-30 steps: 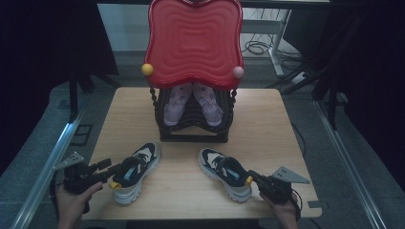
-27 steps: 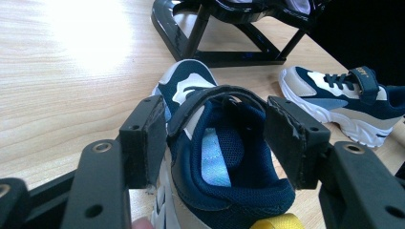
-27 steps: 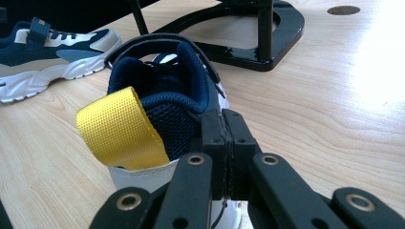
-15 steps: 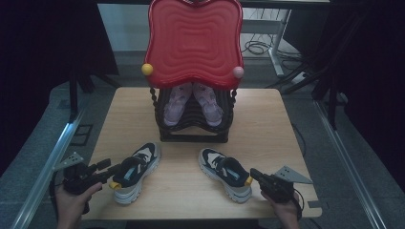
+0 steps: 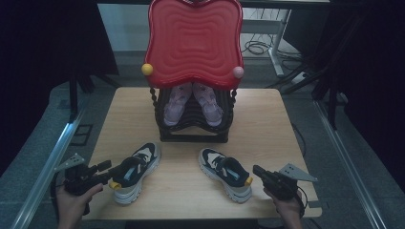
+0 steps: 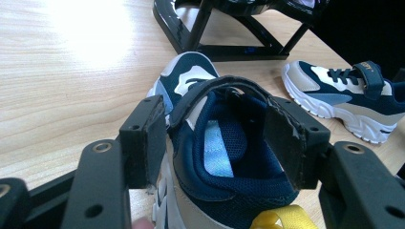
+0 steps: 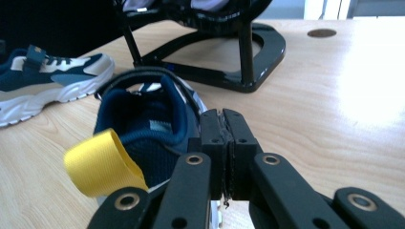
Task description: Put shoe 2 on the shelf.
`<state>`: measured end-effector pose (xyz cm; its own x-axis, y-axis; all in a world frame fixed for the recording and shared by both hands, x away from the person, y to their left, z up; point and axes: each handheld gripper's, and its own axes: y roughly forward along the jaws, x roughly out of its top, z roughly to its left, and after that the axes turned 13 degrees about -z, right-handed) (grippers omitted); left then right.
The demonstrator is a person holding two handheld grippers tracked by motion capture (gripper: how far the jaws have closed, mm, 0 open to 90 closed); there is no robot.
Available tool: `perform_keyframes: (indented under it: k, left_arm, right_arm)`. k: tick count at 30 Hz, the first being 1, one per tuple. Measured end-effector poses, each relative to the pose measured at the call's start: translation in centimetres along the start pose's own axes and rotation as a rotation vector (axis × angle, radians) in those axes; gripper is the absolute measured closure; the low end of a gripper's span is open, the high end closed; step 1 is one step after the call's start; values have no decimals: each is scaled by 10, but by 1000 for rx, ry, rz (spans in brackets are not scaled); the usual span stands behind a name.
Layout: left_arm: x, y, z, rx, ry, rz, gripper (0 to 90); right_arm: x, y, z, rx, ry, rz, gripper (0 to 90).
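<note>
While neither hand shifts, the right gripper (image 5: 258,171) stays clenched, empty, behind the right shoe (image 5: 224,172); the left gripper (image 5: 112,173) brackets the left shoe (image 5: 137,168), grip unclear, so no lift yet.

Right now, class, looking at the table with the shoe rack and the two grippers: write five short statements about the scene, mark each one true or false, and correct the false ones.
1. The left gripper has its jaws spread around the heel of the left navy sneaker. True.
2. The right gripper stands wide open. False: its jaws are shut together, with nothing between them.
3. A pair of pink shoes sits in the black rack. True.
4. The right navy sneaker lies on its side. False: it stands on its sole on the wooden table.
5. Each navy sneaker has a green heel loop. False: the loops are yellow.
</note>
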<state>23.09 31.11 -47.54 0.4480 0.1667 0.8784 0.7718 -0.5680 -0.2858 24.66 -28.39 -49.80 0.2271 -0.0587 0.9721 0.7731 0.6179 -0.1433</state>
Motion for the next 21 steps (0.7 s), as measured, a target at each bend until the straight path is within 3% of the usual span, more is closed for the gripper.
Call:
perform_keyframes:
  k: [13, 21]
  left_arm:
    - [-3, 12, 2, -14, 0, 26, 403]
    - [0, 19, 4, -26, 4, 51, 404]
  right_arm:
    - [2, -5, -1, -2, 10, -8, 815]
    - [-1, 0, -1, -8, 23, 4, 704]
